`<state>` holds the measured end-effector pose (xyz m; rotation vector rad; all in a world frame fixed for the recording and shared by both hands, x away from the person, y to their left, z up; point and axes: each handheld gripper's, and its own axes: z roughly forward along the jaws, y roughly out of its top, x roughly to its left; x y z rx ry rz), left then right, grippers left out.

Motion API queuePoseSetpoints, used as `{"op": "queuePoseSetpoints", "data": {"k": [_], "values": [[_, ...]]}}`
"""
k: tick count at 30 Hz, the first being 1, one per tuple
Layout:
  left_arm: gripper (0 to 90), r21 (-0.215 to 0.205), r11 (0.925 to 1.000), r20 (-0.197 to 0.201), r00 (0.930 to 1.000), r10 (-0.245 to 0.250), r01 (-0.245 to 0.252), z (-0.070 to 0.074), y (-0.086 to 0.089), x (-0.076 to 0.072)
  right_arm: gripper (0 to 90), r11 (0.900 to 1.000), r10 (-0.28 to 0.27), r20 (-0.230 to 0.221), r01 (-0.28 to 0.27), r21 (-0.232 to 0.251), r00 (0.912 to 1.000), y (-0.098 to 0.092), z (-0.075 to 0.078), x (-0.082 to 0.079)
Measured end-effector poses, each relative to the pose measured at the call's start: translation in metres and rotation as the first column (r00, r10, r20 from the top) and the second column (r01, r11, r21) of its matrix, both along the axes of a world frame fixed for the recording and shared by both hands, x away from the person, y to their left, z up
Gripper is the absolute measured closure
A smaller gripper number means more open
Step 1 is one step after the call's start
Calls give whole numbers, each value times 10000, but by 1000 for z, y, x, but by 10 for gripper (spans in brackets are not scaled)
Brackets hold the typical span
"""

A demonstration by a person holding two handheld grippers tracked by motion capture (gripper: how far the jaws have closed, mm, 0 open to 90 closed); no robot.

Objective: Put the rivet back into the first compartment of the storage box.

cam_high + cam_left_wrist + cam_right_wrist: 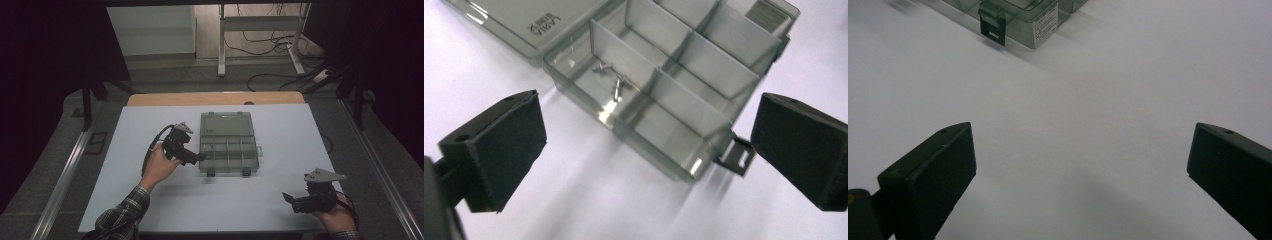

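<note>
The open compartment box [228, 143] lies mid-table with small metal screws [613, 80] in one near compartment, the left gripper [197, 157] beside it with jaws spread wide and empty, apparently after a drop, while the right gripper [290, 199] waits well apart, likewise spread.

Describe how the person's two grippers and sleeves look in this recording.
Both the left gripper and right gripper are black, with two flat, blocky jaws. Each carries a grey three-cornered plate on top. A black cable trails from the left one. The sleeves are dark plaid.
</note>
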<state>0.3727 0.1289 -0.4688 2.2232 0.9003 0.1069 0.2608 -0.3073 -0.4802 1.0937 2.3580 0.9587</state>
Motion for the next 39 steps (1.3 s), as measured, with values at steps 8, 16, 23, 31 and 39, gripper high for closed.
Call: {"op": "queuePoseSetpoints", "data": {"k": [8,16,23,31,39], "values": [[0,-192,9998,197,9998,-15,19,-4,11,-23,0,10000,-39,31,39,20,10000,0,0,0],[0,-252,9997,622,9981,-38,54,-2,25,-44,0,10000,-63,66,63,-7,10000,-1,1,-2],[0,-332,9993,718,9972,216,-193,-5,46,-63,0,10000,-87,101,87,15,9999,-2,1,-3],[0,-66,9979,912,9938,642,-638,-8,67,-83,0,10000,-81,111,81,28,9999,-1,1,-2],[0,-49,9957,1135,9893,921,-922,-12,85,-106,0,10000,-74,117,74,26,9999,-1,1,-3]]}}
